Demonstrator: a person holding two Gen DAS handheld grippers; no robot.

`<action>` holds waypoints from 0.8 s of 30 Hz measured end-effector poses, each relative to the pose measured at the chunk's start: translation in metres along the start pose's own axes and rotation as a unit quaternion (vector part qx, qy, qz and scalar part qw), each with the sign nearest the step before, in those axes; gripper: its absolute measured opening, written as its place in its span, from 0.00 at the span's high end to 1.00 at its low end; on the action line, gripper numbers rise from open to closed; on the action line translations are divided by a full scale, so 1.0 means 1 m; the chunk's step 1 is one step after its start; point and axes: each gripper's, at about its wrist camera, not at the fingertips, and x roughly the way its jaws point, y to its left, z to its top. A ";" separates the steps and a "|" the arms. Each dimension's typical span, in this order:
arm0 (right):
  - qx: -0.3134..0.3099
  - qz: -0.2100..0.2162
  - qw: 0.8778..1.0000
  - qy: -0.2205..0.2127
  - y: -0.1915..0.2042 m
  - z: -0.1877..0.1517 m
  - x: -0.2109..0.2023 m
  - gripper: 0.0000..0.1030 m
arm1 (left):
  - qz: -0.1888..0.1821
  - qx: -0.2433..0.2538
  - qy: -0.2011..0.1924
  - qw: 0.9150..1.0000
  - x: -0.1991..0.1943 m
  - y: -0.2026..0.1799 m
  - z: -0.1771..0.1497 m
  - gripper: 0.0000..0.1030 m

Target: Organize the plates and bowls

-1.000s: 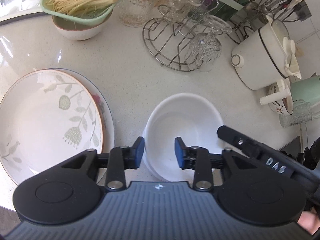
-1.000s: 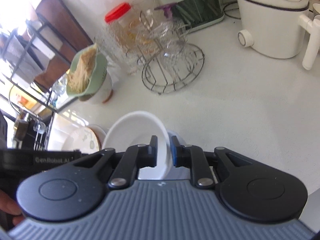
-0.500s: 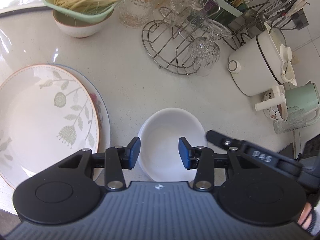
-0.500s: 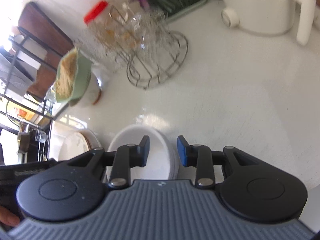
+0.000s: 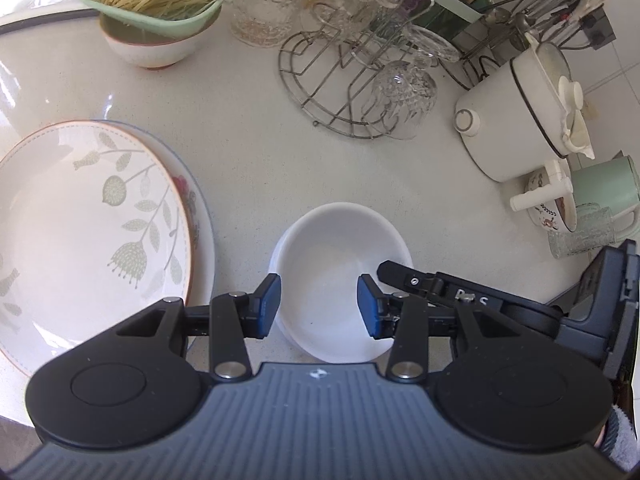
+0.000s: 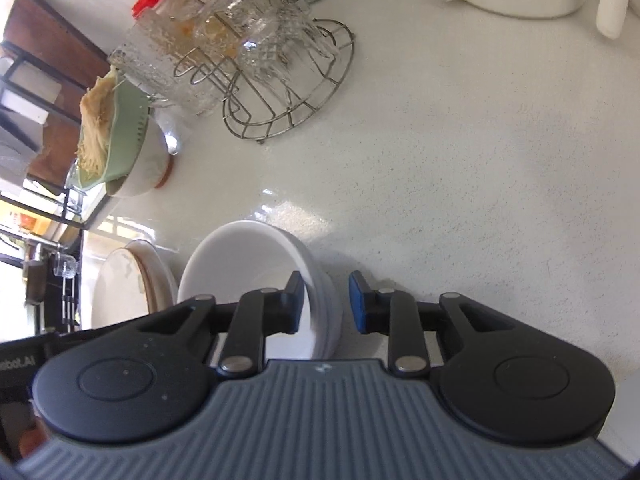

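Two plates (image 5: 92, 236) already sit stacked, off to the left of the left claw (image 5: 318, 306), and the white bowl (image 5: 340, 276) rests on the counter (image 5: 248, 168) directly under both claws; it looks doubled, one nested in another. Sorting seems mostly done, though the noodle-filled bowl (image 5: 154, 46) far ahead may remain. The left claw hangs half-wide and empty above the bowl's hollow. The right claw (image 6: 325, 302) straddles the bowl's rim, its jaws closing but not visibly pressing. A second ago the right claw pinched that rim with the bowl tipped up; now the bowl sits flat.
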 end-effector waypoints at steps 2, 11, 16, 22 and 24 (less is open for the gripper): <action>-0.003 0.000 1.000 0.002 0.000 0.001 0.001 0.77 | 0.004 0.006 -0.002 1.000 0.000 -0.003 0.001 0.54; -0.025 0.000 1.000 0.012 0.005 0.002 0.006 0.87 | 0.015 0.014 -0.003 1.000 0.004 -0.008 0.007 0.54; -0.029 -0.023 0.999 0.008 0.001 0.003 0.000 0.88 | 0.007 0.007 0.033 0.999 0.017 -0.013 0.015 0.53; 0.001 -0.039 0.999 -0.003 -0.019 0.005 -0.013 0.89 | 0.006 0.031 0.055 0.998 0.038 -0.030 0.015 0.51; 0.015 -0.037 0.999 -0.002 -0.027 0.004 -0.016 0.89 | 0.004 0.039 0.062 0.997 0.046 -0.036 0.013 0.51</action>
